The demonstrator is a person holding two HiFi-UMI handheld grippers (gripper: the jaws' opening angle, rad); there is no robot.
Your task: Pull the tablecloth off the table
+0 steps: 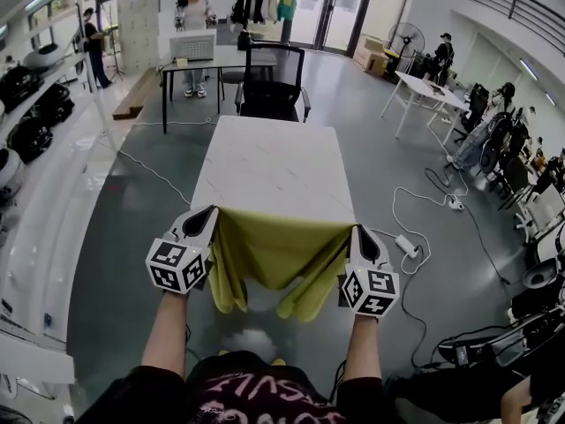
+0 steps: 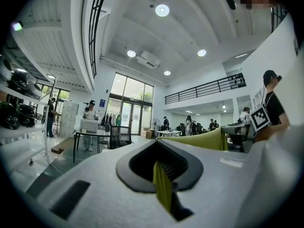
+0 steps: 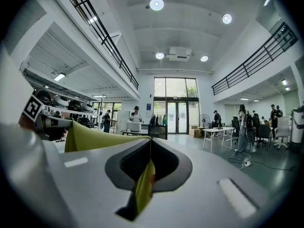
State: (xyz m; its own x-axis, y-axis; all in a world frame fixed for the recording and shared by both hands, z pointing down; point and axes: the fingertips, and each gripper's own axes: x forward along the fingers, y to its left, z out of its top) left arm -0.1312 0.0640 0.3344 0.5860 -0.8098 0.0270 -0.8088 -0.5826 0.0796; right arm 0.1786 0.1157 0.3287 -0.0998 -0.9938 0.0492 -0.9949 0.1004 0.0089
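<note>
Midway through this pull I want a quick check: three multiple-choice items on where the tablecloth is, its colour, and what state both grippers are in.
1. Where is the tablecloth?
A. Spread over the whole table
B. Hanging at the near edge of the table
C. Heaped on the floor

2. What colour is it?
A. Yellow-green
B. Red
C. White

3. What state are the left gripper and right gripper in?
A. Both open
B. Only the left shut
C. Both shut on the tablecloth

Answers:
1 B: the head view shows the tabletop bare, with fabric draping down between the grippers.
2 A: every view shows yellow-green fabric.
3 C: each gripper view shows closed jaws pinching fabric.
</note>
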